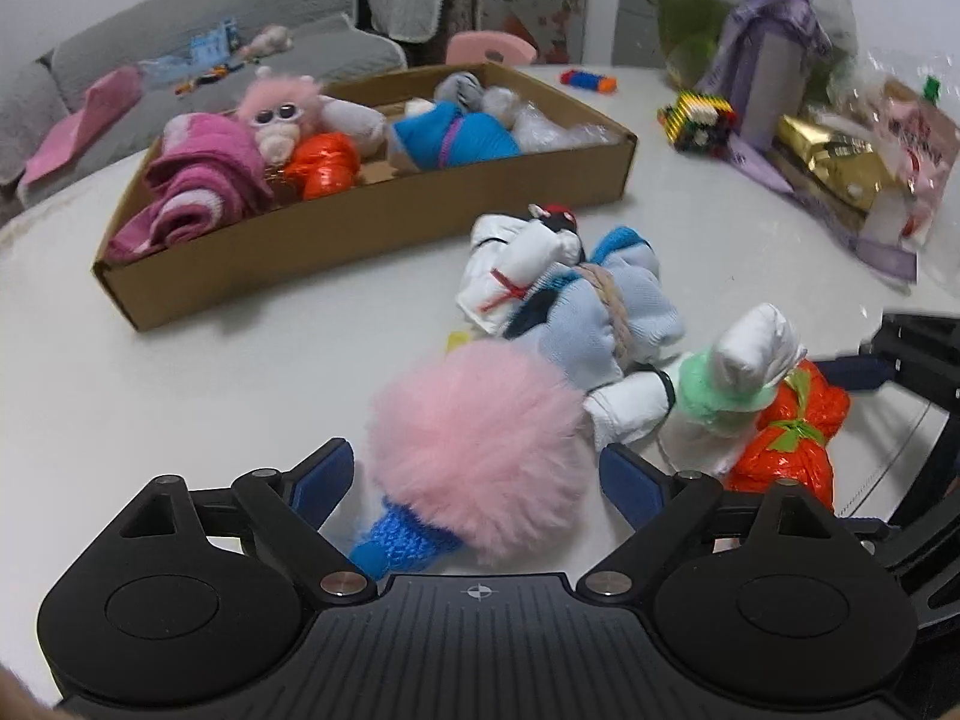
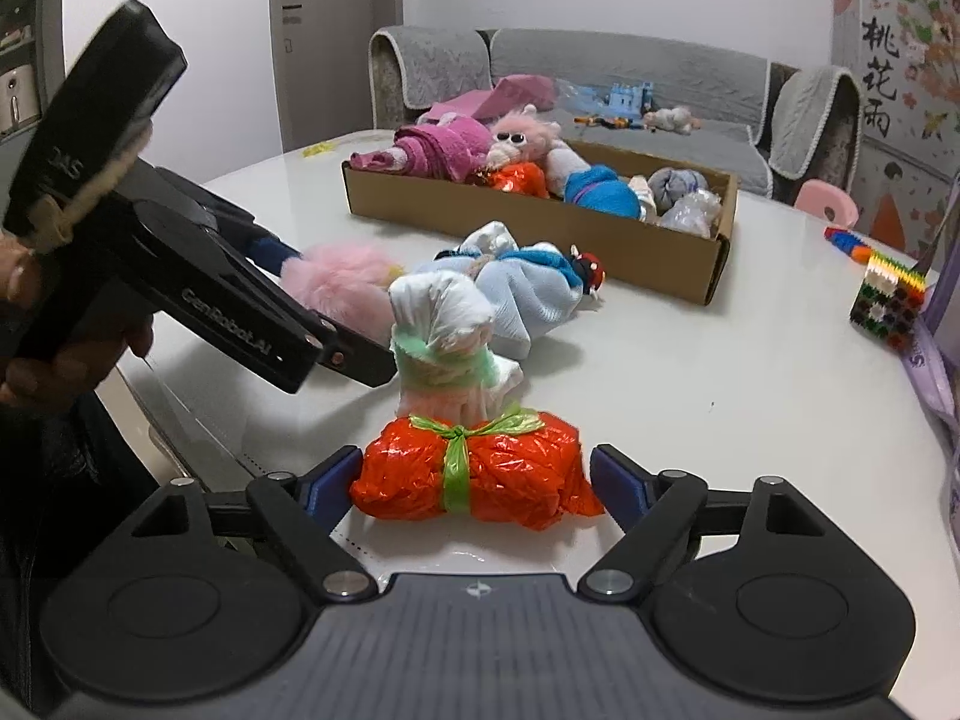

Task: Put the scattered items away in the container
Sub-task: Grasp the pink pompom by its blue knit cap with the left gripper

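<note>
A cardboard box (image 1: 384,228) on the white table holds a pink towel, a pink plush, an orange bundle and a blue bundle; it also shows in the right wrist view (image 2: 660,252). My left gripper (image 1: 477,480) is open, its jaws on either side of a pink fluffy toy with a blue handle (image 1: 480,456). My right gripper (image 2: 477,480) is open around an orange plastic bundle tied with green (image 2: 474,471), not clamping it. A white-and-green cloth bundle (image 2: 444,342) and a light-blue cloth bundle (image 2: 528,288) lie between.
A colourful block cube (image 2: 888,306), a purple bag and gold packets (image 1: 834,162) crowd the table's right side. A small blue-orange toy (image 1: 591,81) lies behind the box. A grey sofa (image 2: 600,78) stands beyond the table.
</note>
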The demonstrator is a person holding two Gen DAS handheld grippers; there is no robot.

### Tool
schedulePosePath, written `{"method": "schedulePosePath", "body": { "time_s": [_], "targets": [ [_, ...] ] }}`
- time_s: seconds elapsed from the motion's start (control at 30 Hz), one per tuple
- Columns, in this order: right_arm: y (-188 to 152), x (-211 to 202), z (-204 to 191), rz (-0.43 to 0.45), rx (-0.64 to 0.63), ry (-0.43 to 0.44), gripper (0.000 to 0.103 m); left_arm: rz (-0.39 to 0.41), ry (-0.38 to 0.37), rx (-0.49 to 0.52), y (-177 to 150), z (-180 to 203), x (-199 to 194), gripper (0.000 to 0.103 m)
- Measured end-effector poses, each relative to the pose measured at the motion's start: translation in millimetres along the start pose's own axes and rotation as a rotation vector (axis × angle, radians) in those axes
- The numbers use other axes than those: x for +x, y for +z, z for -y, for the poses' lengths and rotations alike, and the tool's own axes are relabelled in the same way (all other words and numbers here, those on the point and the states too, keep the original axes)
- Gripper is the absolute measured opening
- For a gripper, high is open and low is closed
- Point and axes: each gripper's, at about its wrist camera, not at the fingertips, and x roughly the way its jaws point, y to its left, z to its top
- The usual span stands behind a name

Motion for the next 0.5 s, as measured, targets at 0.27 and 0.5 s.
{"method": "schedulePosePath", "body": {
  "time_s": [0.27, 0.5],
  "targets": [
    [0, -11, 5, 0.034, 0.031, -0.005, 0.066, 0.022, 0.026, -0.057, -1, -16, -22, 0.043],
    [2, -27, 11, 0.05, 0.023, -0.026, 0.066, 0.085, 0.049, -0.073, 3, -25, -54, 0.042]
  ]
}}
